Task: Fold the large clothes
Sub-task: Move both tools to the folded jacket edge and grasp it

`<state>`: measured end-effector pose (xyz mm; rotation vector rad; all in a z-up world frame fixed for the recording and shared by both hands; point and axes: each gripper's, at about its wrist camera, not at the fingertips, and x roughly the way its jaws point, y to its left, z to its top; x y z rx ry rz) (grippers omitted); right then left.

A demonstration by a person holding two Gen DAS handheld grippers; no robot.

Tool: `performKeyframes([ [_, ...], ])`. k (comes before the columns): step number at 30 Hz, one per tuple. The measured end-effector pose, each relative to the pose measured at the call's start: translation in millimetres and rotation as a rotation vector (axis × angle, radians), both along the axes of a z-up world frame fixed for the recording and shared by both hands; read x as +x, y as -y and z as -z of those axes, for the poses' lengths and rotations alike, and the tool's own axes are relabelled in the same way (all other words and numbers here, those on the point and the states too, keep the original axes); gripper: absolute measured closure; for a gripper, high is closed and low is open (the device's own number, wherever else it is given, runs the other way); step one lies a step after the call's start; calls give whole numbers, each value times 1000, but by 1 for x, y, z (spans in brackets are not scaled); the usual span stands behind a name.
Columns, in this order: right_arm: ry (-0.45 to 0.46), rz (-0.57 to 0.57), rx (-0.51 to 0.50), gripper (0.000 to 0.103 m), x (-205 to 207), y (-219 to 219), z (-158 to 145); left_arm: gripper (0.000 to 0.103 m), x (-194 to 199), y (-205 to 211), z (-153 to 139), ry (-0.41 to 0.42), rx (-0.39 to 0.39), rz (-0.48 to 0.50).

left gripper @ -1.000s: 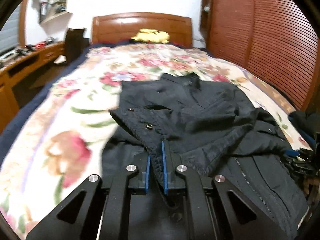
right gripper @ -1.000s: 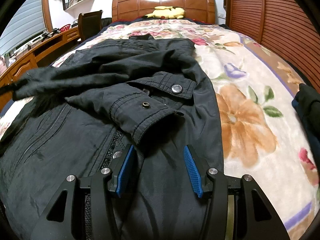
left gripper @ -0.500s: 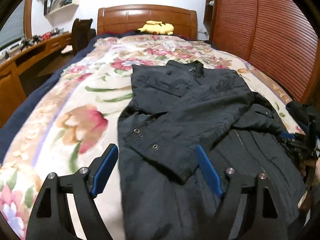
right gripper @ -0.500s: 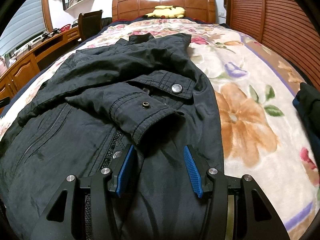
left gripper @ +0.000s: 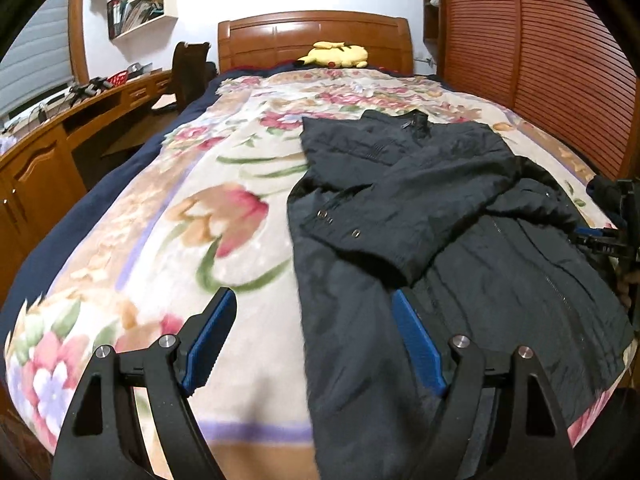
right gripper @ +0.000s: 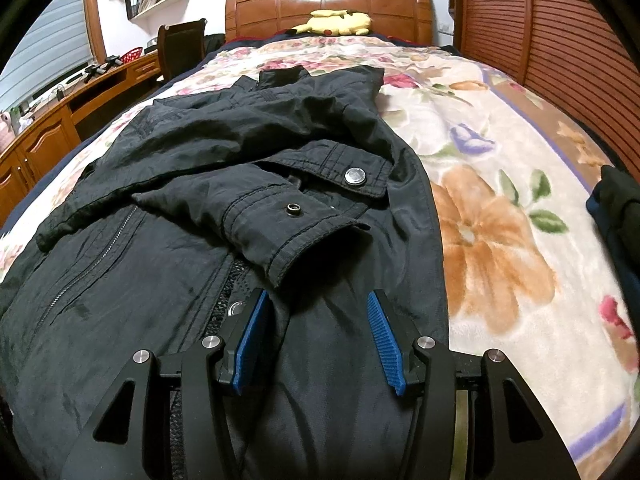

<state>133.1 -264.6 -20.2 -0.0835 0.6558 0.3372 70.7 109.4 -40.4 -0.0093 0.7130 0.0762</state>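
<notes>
A black jacket [left gripper: 432, 216] lies on the floral bedspread [left gripper: 180, 240], both sleeves folded across its front. It fills the right wrist view [right gripper: 200, 208]. The left sleeve cuff [left gripper: 360, 236] with snaps rests on the jacket's left side. The right sleeve cuff [right gripper: 296, 216] lies across the zipper. My left gripper [left gripper: 316, 340] is open and empty, above the jacket's lower left edge. My right gripper [right gripper: 316, 336] is open and empty, low over the jacket's hem just below the right cuff. The right gripper also shows in the left wrist view [left gripper: 616, 232].
A wooden headboard [left gripper: 316, 36] with a yellow plush toy [left gripper: 336, 54] is at the far end. A wooden desk [left gripper: 60, 128] and chair [left gripper: 190, 68] stand left. A slatted wooden wall [left gripper: 540, 60] runs along the right. Dark clothes [right gripper: 620, 216] lie at the bed's right edge.
My left gripper let go of the left sleeve cuff, opened wide and drew back toward the foot of the bed. The sleeve now lies across the jacket. The right gripper stayed still.
</notes>
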Motion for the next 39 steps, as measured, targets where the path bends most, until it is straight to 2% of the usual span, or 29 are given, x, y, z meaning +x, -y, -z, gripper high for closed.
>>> performKeyframes([
  [5,-27,-15,1,50,1,2,-8,22,-11,-7,6,-5,2,-17],
  [7,-11,-13,-14,50,-4,2,-15,22,-13,-9,10,-10,0,-19],
  [10,33,-10,-28,50,-19,5,-26,22,-14,-10,15,-16,-2,-17],
  [17,62,-9,-14,50,-62,19,-33,22,-13,-7,29,-29,-14,2],
  [20,58,1,-15,49,-77,26,-30,22,-13,-1,35,-44,-6,23],
  [23,52,30,-39,41,-92,35,-23,22,-15,3,41,-61,-1,37],
  [29,18,75,-92,40,-119,40,-3,22,-23,9,46,-88,7,59],
  [32,4,69,-74,40,-128,39,1,22,-29,9,48,-101,29,62],
  [35,-17,66,-19,40,-133,41,1,22,-36,6,47,-106,18,63],
  [39,-35,52,-22,40,-135,41,1,22,-46,1,46,-114,9,59],
])
